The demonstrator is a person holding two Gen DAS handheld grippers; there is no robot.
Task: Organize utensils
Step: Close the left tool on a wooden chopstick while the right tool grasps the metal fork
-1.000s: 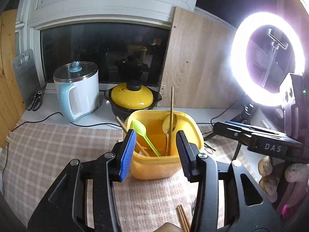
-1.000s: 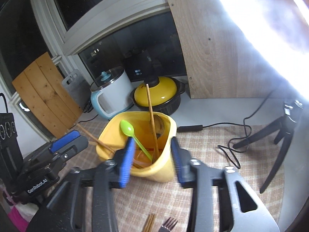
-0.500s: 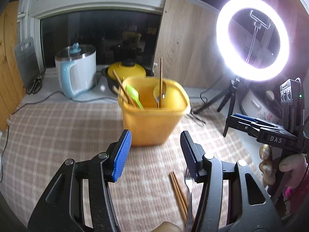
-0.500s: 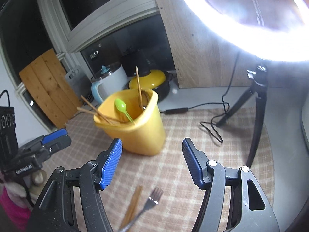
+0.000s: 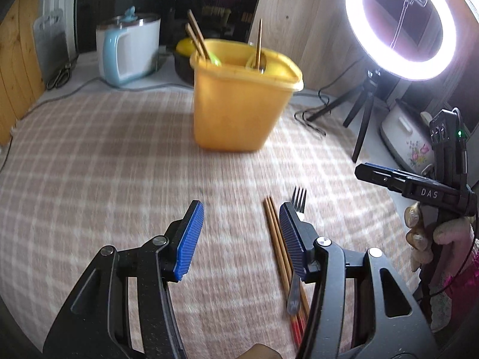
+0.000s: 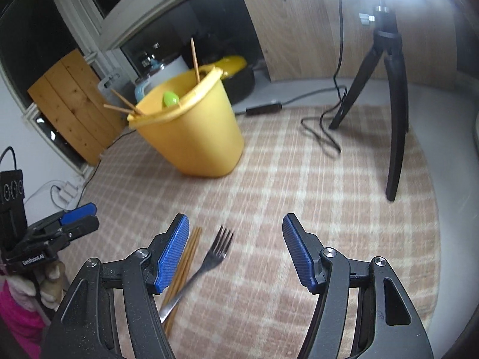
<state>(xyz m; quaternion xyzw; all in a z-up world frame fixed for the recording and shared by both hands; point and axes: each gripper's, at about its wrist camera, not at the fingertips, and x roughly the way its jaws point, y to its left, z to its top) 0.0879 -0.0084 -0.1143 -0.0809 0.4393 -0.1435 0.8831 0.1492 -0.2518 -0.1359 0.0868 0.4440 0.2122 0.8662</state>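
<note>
Fork [image 6: 209, 261] between spread right tongs [image 6: 236, 251]

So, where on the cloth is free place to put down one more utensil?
Bare checked cloth lies left of the yellow plastic tub, and between tub and silver fork. Crowded: wooden chopsticks beside the fork, black tripod and cable on the right.

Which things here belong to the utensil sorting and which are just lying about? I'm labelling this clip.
Job:
yellow tub holding utensils
fork on the cloth
chopsticks beside the fork
left gripper, open
right gripper, open

Lying about:
ring light
kettle
tripod
scissors
</note>
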